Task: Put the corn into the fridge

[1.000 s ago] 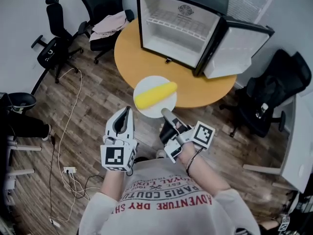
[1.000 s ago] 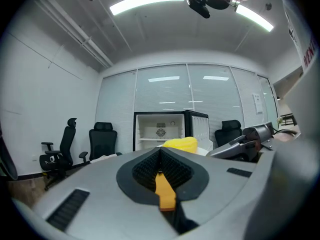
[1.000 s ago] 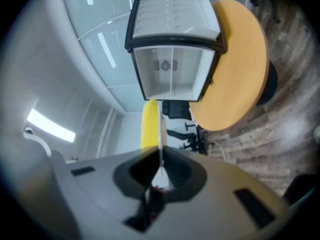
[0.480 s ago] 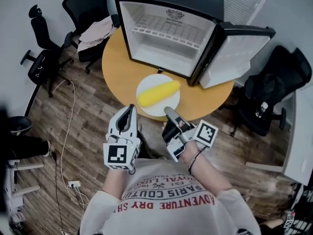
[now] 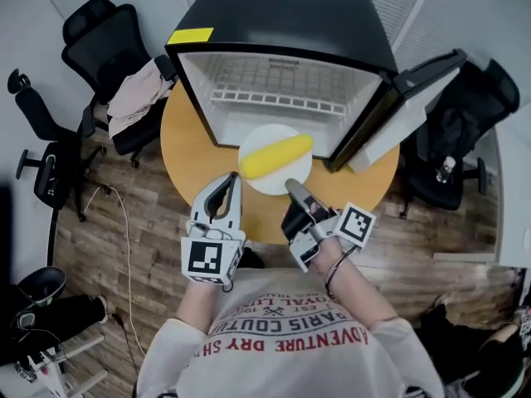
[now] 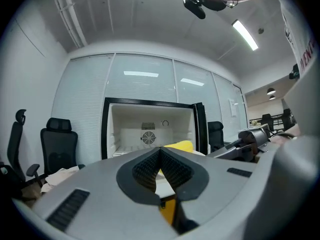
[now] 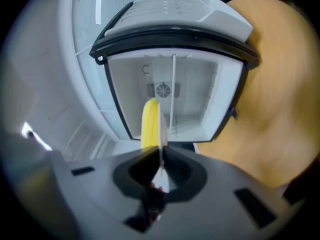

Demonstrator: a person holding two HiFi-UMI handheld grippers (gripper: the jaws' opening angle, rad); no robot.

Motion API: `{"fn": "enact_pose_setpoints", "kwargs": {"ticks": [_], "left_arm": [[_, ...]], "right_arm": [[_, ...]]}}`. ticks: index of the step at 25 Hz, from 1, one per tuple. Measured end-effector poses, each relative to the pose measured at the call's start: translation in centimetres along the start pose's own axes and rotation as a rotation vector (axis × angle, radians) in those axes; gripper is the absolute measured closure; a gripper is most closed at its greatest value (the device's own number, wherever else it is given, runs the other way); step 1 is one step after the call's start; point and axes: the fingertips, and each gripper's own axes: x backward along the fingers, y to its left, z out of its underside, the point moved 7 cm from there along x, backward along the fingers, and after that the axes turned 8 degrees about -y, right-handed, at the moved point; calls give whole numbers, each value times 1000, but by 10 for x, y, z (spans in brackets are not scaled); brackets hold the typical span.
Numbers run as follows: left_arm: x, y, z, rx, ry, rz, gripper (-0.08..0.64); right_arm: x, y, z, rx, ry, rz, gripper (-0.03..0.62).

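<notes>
A yellow corn cob (image 5: pixel 275 157) lies on a round white plate (image 5: pixel 264 182), held out just in front of the open black fridge (image 5: pixel 274 23). My right gripper (image 5: pixel 292 187) is shut on the plate's near rim. In the right gripper view the plate (image 7: pixel 161 134) shows edge-on as a thin white line between the jaws, with the corn (image 7: pixel 149 124) to its left and the fridge (image 7: pixel 170 94) beyond. My left gripper (image 5: pixel 235 181) hovers left of the plate, shut and holding nothing. In the left gripper view the left gripper (image 6: pixel 160 151) points at the fridge's white inside (image 6: pixel 150 129), and the corn (image 6: pixel 181 146) peeks above the jaws.
The fridge stands on a round wooden table (image 5: pixel 187 148), its door (image 5: pixel 406 110) swung open to the right and a wire shelf (image 5: pixel 282 99) inside. Black office chairs (image 5: pixel 108 44) stand on the left, one with clothes (image 5: pixel 137 94) on it, and another chair (image 5: pixel 456 139) on the right.
Both grippers and the plate with the corn have moved forward, over the table and up to the fridge's opening. The grip on the plate is unchanged.
</notes>
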Motion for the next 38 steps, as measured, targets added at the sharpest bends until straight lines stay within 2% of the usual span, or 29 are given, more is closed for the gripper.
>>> {"fn": "enact_pose_setpoints", "kwargs": {"ticks": [5, 14, 27, 31, 38], "left_arm": [[-38, 50, 6, 22, 17, 94, 534], [-90, 96, 13, 39, 27, 207, 534], [-123, 97, 26, 79, 60, 198, 534], [-131, 97, 29, 86, 68, 195, 534], [-138, 100, 35, 103, 82, 189, 534]], "right_arm": [[-45, 0, 2, -20, -102, 6, 550], [-95, 4, -9, -11, -250, 9, 550], [-112, -3, -47, -41, -298, 98, 549], [-117, -8, -55, -77, -318, 109, 548], [-128, -10, -63, -76, -343, 117, 548]]}}
